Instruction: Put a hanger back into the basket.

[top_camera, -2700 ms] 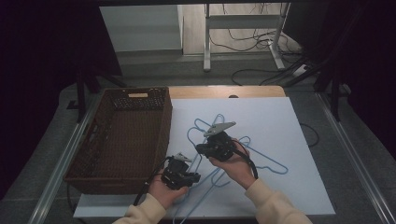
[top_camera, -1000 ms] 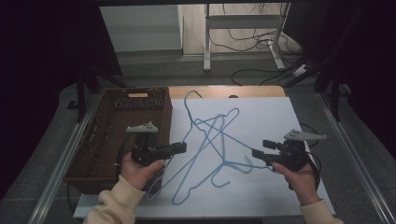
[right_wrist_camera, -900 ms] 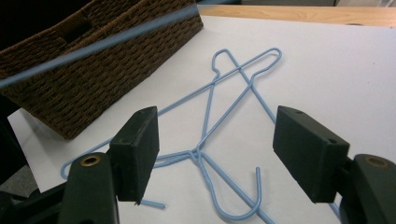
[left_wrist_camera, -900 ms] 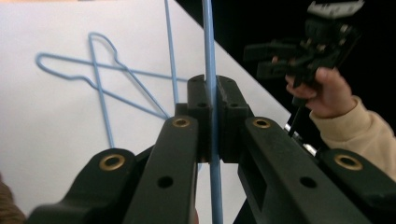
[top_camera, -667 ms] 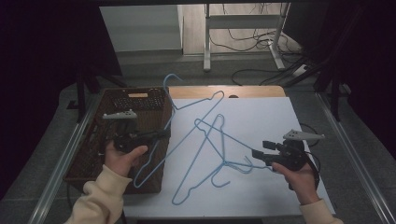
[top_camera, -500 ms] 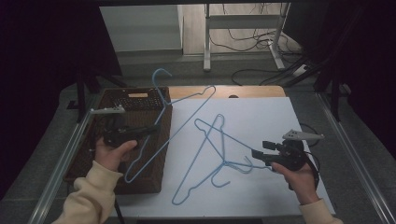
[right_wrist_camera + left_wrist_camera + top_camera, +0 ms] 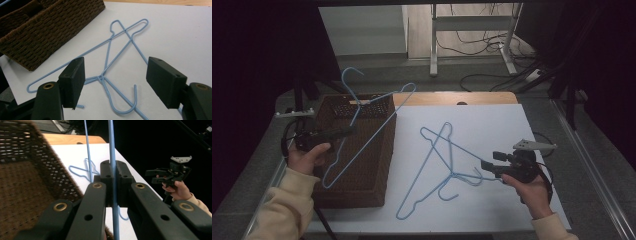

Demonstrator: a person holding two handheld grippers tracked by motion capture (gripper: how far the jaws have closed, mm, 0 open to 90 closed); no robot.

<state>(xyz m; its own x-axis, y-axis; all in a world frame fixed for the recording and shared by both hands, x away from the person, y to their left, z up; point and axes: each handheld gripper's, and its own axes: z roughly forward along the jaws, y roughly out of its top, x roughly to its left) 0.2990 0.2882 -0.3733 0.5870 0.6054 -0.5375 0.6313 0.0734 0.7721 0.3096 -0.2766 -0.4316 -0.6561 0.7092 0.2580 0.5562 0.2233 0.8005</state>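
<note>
High view. The left tool (image 7: 343, 132) is clamping fully down on one wire side of a blue wire hanger (image 7: 377, 120), holding it raised above the brown wicker basket (image 7: 362, 165) at about 9 o'clock on the desk (image 7: 492, 120). The hanger's hook is pointing toward 12 o'clock, beyond the basket's far rim, and its lower corner is hanging over the basket's interior. The person's left hand (image 7: 307, 157) is gripping the tool body at the basket's left side.

Two more blue wire hangers (image 7: 447, 165) are lying crossed and flat on the white desk surface, at about the centre, well apart from the raised hanger. The right tool (image 7: 486, 166) is hovering at about 4 o'clock, just beside the hook ends of that pair, with its jaws standing wide apart and gripping nothing.

Left gripper view. The blue wire (image 7: 113, 170) is running straight up between the two pads, which are pressing on it from both sides; the basket (image 7: 27, 185) is sitting to the left.

Right gripper view. The pads (image 7: 75, 80) are standing well apart above the crossed hangers (image 7: 110, 62), touching neither.
</note>
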